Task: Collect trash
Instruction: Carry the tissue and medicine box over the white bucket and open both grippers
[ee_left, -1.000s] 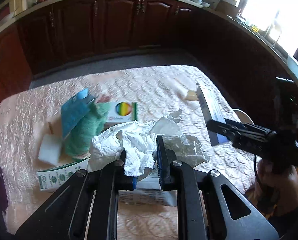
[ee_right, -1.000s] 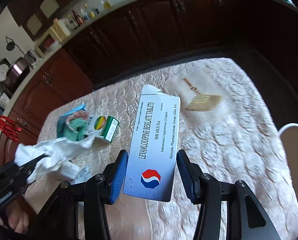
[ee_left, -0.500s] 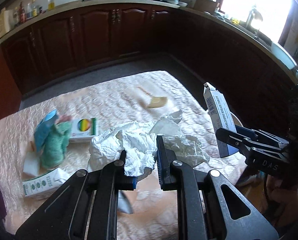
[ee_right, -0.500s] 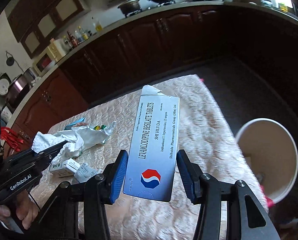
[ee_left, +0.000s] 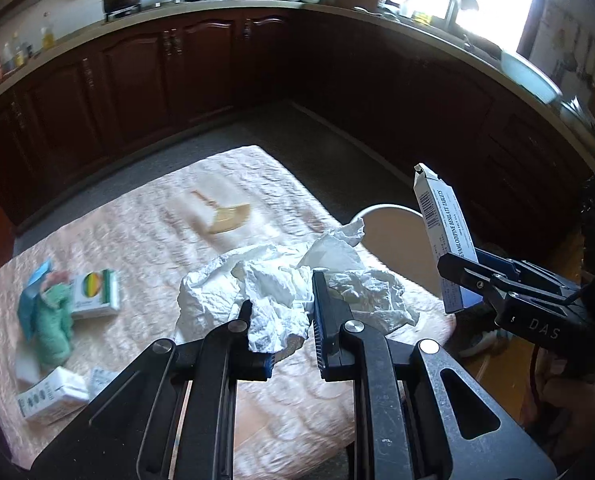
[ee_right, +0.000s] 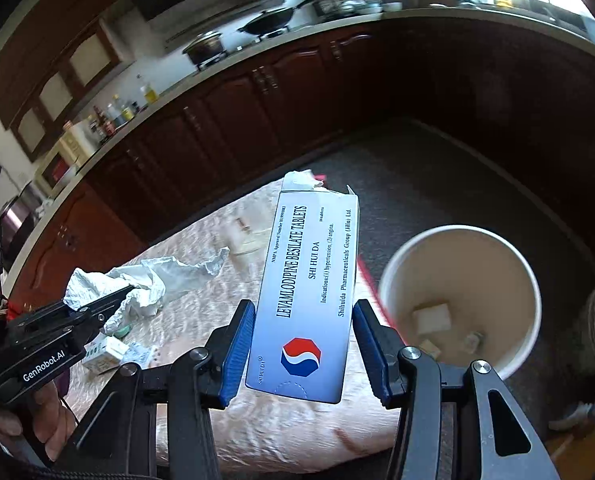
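Note:
My left gripper (ee_left: 283, 312) is shut on a crumpled white paper towel (ee_left: 281, 288), held above the table's right part; it also shows in the right wrist view (ee_right: 145, 284). My right gripper (ee_right: 303, 340) is shut on a white and blue tablet box (ee_right: 309, 292), held upright off the table's right edge; the box shows in the left wrist view (ee_left: 443, 236). A white round bin (ee_right: 461, 300) stands on the floor just right of the box, with a few scraps inside. Its rim shows behind the towel (ee_left: 393, 216).
On the pink quilted table (ee_left: 145, 232) lie a wooden spatula-like piece (ee_left: 225, 216), a small box with a rainbow dot (ee_left: 95, 290), a green cloth with a blue packet (ee_left: 45, 316) and a white carton (ee_left: 51, 394). Dark cabinets (ee_left: 201, 64) ring the room.
Both grippers have swung right with their loads, away from the table's middle toward its right edge. The bin has come fully into the right wrist view.

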A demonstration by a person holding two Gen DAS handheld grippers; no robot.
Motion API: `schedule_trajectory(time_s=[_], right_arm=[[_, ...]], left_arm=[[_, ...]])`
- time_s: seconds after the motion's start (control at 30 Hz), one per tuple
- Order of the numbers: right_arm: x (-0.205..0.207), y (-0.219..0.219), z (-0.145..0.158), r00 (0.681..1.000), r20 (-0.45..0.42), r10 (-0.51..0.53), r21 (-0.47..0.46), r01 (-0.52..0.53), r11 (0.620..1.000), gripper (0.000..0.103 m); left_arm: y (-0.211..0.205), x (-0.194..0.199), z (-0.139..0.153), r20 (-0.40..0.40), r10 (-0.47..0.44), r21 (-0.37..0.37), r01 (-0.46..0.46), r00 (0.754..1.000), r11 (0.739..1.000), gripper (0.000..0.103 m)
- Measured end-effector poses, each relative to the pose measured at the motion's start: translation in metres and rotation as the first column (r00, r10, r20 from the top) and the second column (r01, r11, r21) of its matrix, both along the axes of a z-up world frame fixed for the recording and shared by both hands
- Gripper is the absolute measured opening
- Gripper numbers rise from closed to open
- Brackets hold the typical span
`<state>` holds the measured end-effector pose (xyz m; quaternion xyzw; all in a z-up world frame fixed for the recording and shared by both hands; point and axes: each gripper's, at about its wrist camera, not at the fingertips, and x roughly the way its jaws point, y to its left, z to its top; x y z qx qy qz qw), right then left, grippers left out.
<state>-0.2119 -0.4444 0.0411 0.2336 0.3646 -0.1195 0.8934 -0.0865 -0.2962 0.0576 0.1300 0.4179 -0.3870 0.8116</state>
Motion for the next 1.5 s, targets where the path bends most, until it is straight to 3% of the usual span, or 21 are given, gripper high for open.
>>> schedule_trajectory(time_s=[0.37,0.63,1.2,1.3,1.37,1.5], right_arm=[[-0.040,-0.054,-0.011,0.991,-0.029,-0.132,0.028,0.132,0.991,0.049],[-0.066,-0.094,-0.029,0.973,-0.065,-0.221,0.065,0.225,0.972,0.049],[-0.074,-0.126,-0.090,0.943,-0.184,-0.278,0.134,0.304,0.943,0.049],[-0.072,-0.129,-0.094,0.939,-0.195,-0.282,0.136,0.311,0.941,0.049],[-0.069,-0.132,-0.097,0.937,-0.208,-0.282,0.137,0.313,0.940,0.049],[-0.065,-0.135,-0.107,0.931,-0.234,-0.279,0.144,0.317,0.938,0.049]], left_arm=[[-0.071,-0.018,-0.011,-0.010,-0.110,0.022,0.110,0.994,0.994,0.013],[-0.113,-0.015,-0.029,-0.071,-0.153,0.021,0.155,0.986,0.988,0.013],[-0.171,-0.030,-0.064,-0.069,-0.220,0.060,0.224,0.973,0.973,0.014],[-0.173,-0.029,-0.068,-0.087,-0.215,0.051,0.220,0.973,0.974,0.020],[-0.171,-0.026,-0.070,-0.102,-0.215,0.046,0.220,0.971,0.974,0.039],[-0.167,-0.023,-0.071,-0.133,-0.204,0.027,0.209,0.970,0.977,0.050]])
